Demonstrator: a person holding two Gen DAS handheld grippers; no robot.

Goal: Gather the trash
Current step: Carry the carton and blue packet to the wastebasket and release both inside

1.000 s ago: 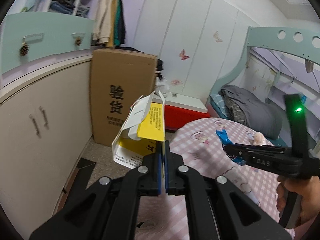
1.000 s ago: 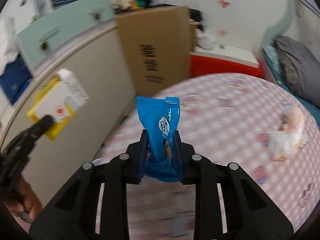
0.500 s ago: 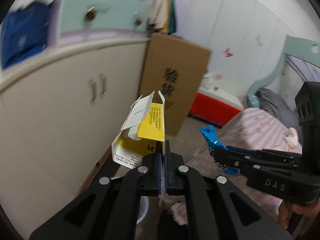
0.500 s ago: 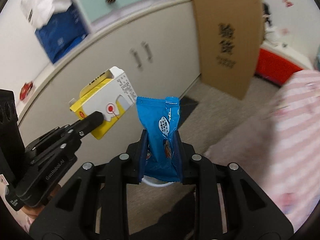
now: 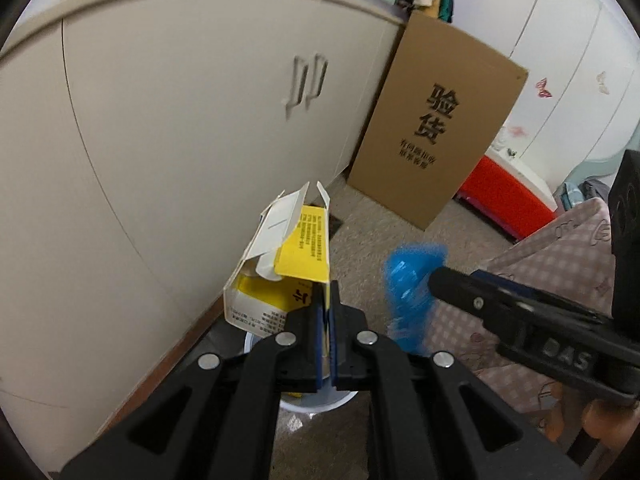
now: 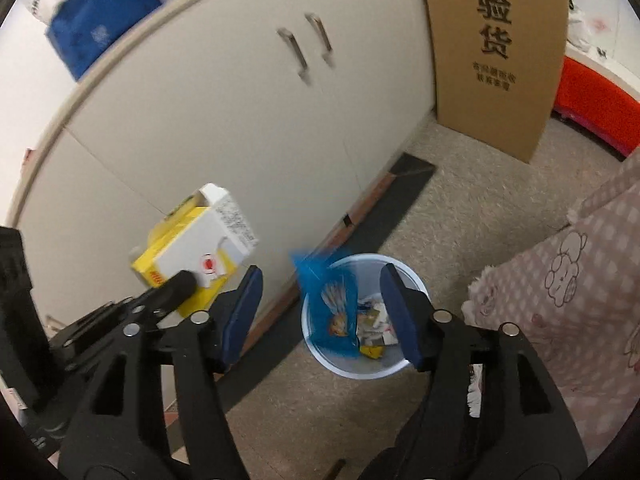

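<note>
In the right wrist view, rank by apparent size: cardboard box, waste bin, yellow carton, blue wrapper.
1. cardboard box
2. waste bin and yellow carton: they look alike, so unranked
3. blue wrapper, blurred, between the opening right gripper jaws, untouched.

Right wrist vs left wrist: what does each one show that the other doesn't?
Right wrist only: the inside of the white bin with scraps in it, the blue wrapper loose over its mouth between the opening, non-touching pads of the right gripper, and the blue bag on the cabinet top.

Left wrist only: the left gripper shut on the yellow carton, and the butterfly stickers on the wall.

Both: carton, wrapper, bin, cabinet doors, cardboard box.
</note>
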